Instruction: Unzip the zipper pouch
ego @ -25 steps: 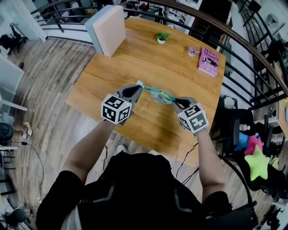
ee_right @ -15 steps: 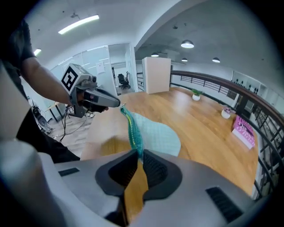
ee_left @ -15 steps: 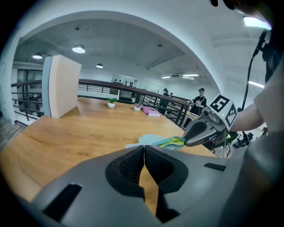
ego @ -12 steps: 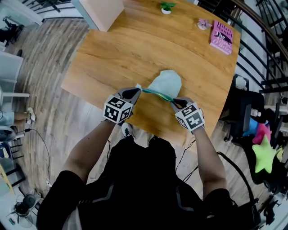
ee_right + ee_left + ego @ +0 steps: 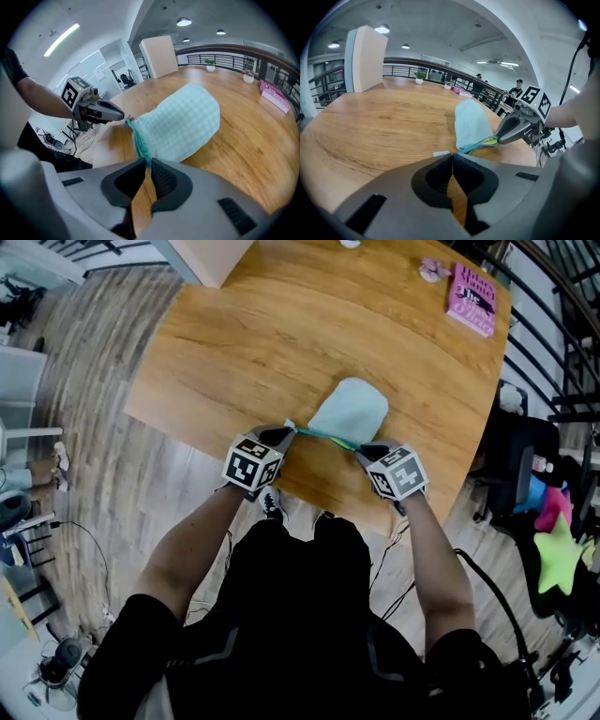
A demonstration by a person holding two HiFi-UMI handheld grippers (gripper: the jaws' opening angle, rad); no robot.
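Holding: zipper pouch is strung taut between both grippers, at the 6 o'clock edge of the table.
Left gripper: clenched, jaws fully together on the small pale end tab at the pouch's 9 o'clock corner.
Pouch body: extends from the zipper line toward 12 o'clock. Can't tell whether it rests on the wood or hangs just above it.
Zipper: runs 9 to 3 o'clock between the two grippers and looks closed along the visible run. Judgement: unzip barely begun.
Right gripper: clamped on the zipper's 3 o'clock end. A yellow-green piece sits at its tips, likely the pull, not certain.
Risk 1: the end tab is tiny, so a hard tug could strip it from the left pads and the pouch would swing toward 3 o'clock.
Risk 2: if the right pads hold tape rather than the pull, pulling only stretches the fabric and the slider won't move.
Risk 3: soft cloth beside the teeth could fold into the slider and jam it.
Risk 4: the work sits at the table edge, so a dropped pouch may go to the floor.
Materials: pale mint fabric, fine checked weave, limp, rounded far end. Teal teeth, fine and flexible. Table is smooth varnished wood.
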